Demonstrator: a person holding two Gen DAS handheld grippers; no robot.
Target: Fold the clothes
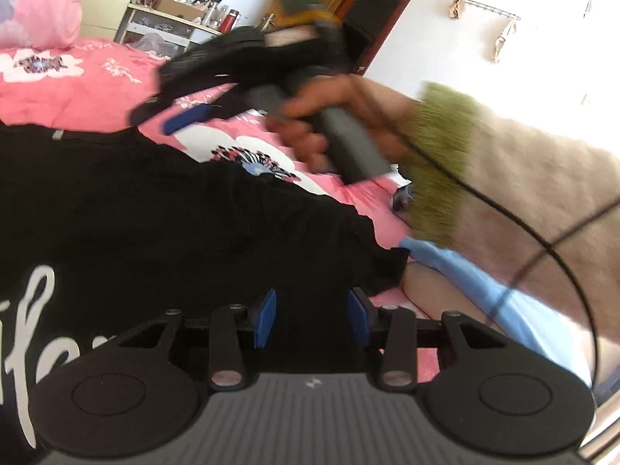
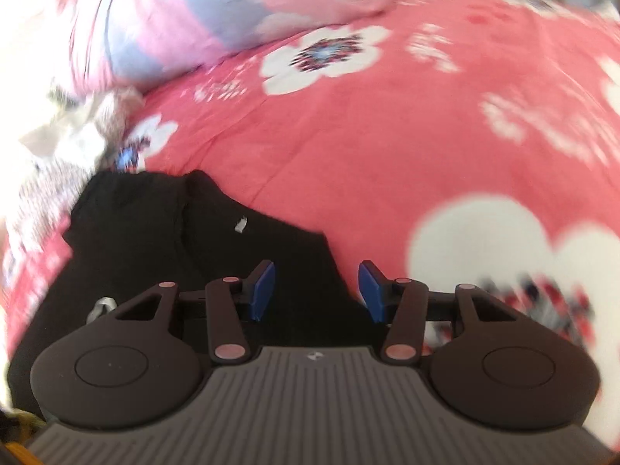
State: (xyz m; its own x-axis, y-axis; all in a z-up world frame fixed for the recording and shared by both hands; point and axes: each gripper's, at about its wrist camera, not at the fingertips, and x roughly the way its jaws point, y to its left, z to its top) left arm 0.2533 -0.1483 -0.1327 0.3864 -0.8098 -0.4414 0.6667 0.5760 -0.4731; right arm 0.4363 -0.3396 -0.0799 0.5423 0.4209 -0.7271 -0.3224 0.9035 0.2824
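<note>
Lying across a pink flowered bedspread (image 2: 387, 147) is a black T-shirt (image 1: 162, 213) with white lettering on it, spread out flat with one edge near the person's knee. Just above it, the left gripper (image 1: 312, 316) hangs with its blue pads (image 1: 265, 319) standing apart and nothing caught between them, only the black cloth underneath. The right gripper (image 2: 316, 290) is likewise released, its pads parted over the edge of the shirt where the black cloth meets the bedspread, gripping nothing. From the left side, I can see the person's right hand (image 1: 329, 124) wrapped around the grey handle of that gripper, blurred, a beige sleeve (image 1: 515, 193) with a green cuff behind it. A pink and blue pillow (image 2: 201, 19) sits at the head of the bed, and a cluttered shelf (image 1: 170, 19) stands beyond.
</note>
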